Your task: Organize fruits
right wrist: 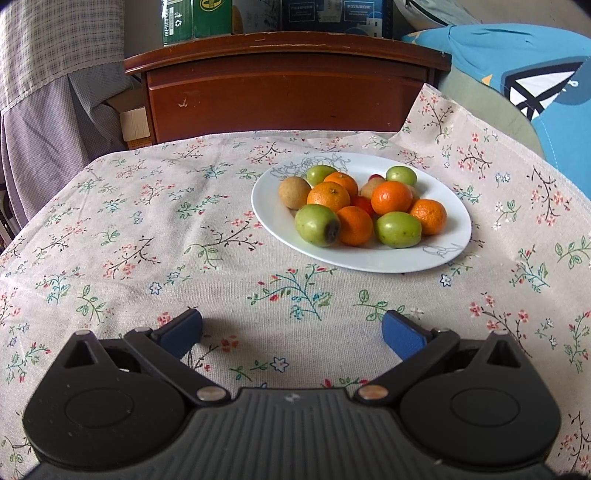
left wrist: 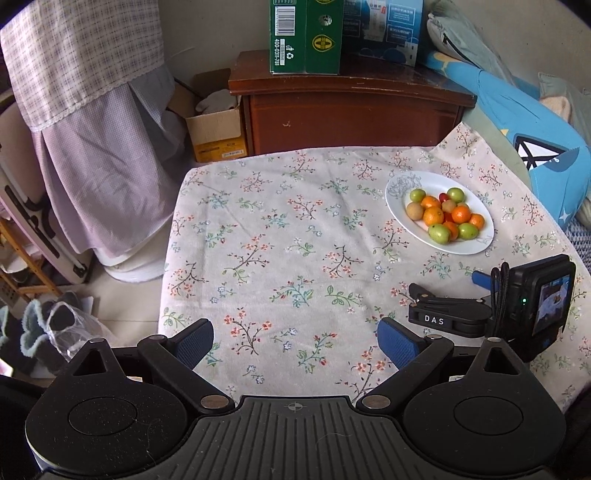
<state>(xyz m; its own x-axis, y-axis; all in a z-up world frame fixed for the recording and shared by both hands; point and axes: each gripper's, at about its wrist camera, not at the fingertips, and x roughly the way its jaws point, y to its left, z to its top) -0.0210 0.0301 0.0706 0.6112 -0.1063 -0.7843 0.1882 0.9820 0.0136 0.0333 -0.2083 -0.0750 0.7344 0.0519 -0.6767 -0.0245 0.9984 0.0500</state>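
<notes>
A white oval plate [right wrist: 436, 177] [left wrist: 404, 186] sits on the floral tablecloth at the far right, heaped with several small oranges [right wrist: 391, 196] [left wrist: 433, 216], green fruits [right wrist: 317, 224] [left wrist: 439, 233], a brown round fruit [right wrist: 294, 192] [left wrist: 414, 211] and small red ones [right wrist: 364, 204]. My left gripper [left wrist: 295, 345] hovers open over bare cloth, well short and left of the plate. My right gripper [right wrist: 291, 332] is open too, empty, close in front of the plate. The right gripper's black body with its camera [left wrist: 532, 302] shows at the right in the left wrist view.
A brown wooden cabinet [left wrist: 347, 110] [right wrist: 284, 92] stands behind the table with green and blue boxes [left wrist: 306, 35] on top. A blue cushion [left wrist: 532, 122] lies at the right. Checked fabric [left wrist: 88, 110], a cardboard box [left wrist: 216, 133] and floor clutter are off the left edge.
</notes>
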